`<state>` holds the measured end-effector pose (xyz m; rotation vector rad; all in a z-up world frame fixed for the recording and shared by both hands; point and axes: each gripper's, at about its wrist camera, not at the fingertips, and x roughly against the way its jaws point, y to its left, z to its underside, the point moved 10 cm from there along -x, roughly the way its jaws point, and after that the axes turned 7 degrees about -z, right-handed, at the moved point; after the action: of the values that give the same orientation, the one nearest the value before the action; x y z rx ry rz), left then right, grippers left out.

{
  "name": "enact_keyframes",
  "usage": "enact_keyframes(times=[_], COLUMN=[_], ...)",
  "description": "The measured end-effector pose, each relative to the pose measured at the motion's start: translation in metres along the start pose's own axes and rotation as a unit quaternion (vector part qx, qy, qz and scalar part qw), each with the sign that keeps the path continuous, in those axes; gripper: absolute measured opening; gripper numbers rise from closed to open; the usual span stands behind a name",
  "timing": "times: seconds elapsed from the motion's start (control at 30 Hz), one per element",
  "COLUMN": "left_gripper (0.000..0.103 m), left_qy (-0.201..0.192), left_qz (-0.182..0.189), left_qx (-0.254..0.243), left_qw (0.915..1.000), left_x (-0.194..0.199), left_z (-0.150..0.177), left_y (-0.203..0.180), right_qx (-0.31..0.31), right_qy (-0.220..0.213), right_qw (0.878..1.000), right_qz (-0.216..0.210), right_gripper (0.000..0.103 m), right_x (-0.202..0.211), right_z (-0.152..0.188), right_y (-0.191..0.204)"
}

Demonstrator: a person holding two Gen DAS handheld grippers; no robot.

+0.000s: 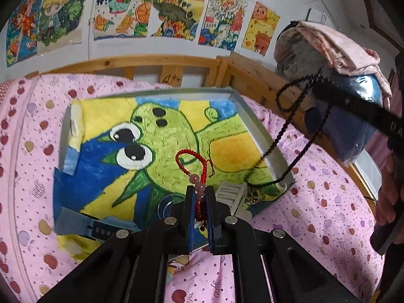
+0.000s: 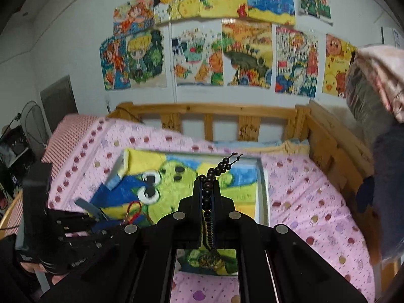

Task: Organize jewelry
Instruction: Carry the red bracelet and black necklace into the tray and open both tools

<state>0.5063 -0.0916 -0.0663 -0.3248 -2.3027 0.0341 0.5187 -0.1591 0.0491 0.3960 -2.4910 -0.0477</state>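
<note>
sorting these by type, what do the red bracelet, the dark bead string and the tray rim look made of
Red bracelet: looks like knotted red cord, matte and textured, with glossy translucent pink beads, glass or stone.
Dark bead string: round near-black beads with a dull sheen, perhaps wood, though stone is possible.
Tray rim: thin grey sheet with crisp folded walls and soft reflections, probably metal.

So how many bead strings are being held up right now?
2: the red bracelet pinched in the left tool, the dark bead string in the right tool. More jewelry may lie hidden in the tray.
</note>
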Motion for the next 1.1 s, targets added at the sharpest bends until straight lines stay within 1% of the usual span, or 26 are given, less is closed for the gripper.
enact_keyframes(times=[0.17, 0.37, 0.67, 0.9, 1.03, 1.1], left_gripper=[0.008, 0.008, 0.008, 0.008, 0.008, 0.008], left_qy=[0.017, 0.031, 0.047, 0.053, 0.065, 0.07], left_qz=[-0.002, -0.009, -0.013, -0.014, -0.015, -0.014], left_qx=[0.001, 0.001, 0.0, -0.002, -0.001, 0.006], left_qw=[0.9999, 0.9995, 0.9988, 0.9985, 0.9977, 0.9974], left_x=[-0.013, -0.025, -0.038, -0.042, -0.045, -0.046], left_z=[0.009, 0.018, 0.027, 0.031, 0.034, 0.035], left_y=[0.0, 0.001, 0.001, 0.001, 0.0, 0.001], right_qx=[-0.001, -0.007, -0.026, -0.035, -0.038, -0.041], right_qy=[0.051, 0.088, 0.112, 0.118, 0.126, 0.132], right_qw=[0.999, 0.996, 0.993, 0.992, 0.991, 0.99], right_qz=[0.002, 0.005, 0.005, 0.005, 0.005, 0.007], right_gripper=[0.005, 0.005, 0.005, 0.005, 0.006, 0.01], right_x=[-0.026, -0.045, -0.057, -0.06, -0.061, -0.061], right_z=[0.037, 0.068, 0.095, 0.103, 0.106, 0.108], right_y=[-0.006, -0.013, -0.023, -0.028, -0.029, -0.031])
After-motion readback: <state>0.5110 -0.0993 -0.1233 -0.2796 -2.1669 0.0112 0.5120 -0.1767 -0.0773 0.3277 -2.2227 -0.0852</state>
